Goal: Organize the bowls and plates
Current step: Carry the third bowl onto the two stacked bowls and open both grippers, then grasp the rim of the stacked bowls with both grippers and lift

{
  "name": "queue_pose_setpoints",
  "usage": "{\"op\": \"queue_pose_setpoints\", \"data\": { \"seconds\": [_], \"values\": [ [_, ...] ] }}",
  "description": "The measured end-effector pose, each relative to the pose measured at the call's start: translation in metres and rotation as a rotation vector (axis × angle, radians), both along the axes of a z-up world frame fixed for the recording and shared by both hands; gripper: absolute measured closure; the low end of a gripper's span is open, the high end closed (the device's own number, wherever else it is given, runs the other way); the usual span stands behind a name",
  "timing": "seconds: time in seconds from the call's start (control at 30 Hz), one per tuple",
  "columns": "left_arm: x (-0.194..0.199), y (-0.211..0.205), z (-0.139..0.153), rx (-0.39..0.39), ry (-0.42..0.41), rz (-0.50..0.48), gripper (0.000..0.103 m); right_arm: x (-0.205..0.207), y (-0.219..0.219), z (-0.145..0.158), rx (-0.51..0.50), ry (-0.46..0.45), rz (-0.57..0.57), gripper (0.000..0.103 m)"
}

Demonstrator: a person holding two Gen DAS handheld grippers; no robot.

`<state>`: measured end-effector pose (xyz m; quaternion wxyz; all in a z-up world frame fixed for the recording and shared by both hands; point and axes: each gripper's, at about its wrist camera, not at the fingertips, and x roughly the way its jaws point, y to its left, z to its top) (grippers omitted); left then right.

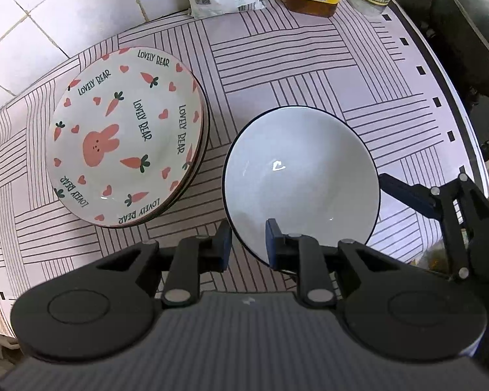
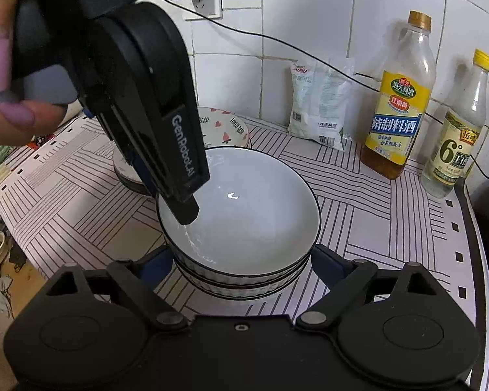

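A white bowl with a dark rim [image 1: 301, 176] sits on top of a stack of like bowls [image 2: 241, 280] on the striped cloth. My left gripper [image 1: 248, 244] straddles the bowl's near-left rim, one finger inside and one outside, with a gap at the rim. It also shows in the right wrist view [image 2: 182, 208], reaching down into the bowl [image 2: 241, 224]. My right gripper [image 2: 243, 260] is open wide, its fingers on either side of the bowl stack. A stack of carrot-and-rabbit plates [image 1: 127, 137] stands left of the bowls.
A white bag [image 2: 319, 104], a yellow-labelled cooking wine bottle [image 2: 397, 104] and a vinegar bottle [image 2: 456, 137] stand along the tiled wall. A dark pot [image 1: 466, 32] sits at the right. The counter edge [image 2: 472, 244] runs along the right side.
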<state>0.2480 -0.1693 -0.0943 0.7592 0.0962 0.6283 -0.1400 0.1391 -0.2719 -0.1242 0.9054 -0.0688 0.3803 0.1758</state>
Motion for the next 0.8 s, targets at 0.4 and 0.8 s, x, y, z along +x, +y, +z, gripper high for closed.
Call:
{"op": "queue_pose_setpoints", "data": {
  "seconds": [0.4, 0.8],
  "values": [
    [-0.01, 0.002, 0.022, 0.0, -0.038, -0.002, 0.084, -0.009, 0.0, 0.012, 0.03, -0.033, -0.004, 0.009],
    [-0.022, 0.043, 0.063, -0.16, -0.126, 0.071, 0.08, -0.043, -0.005, 0.059, 0.044, -0.09, -0.09, 0.009]
  ]
}}
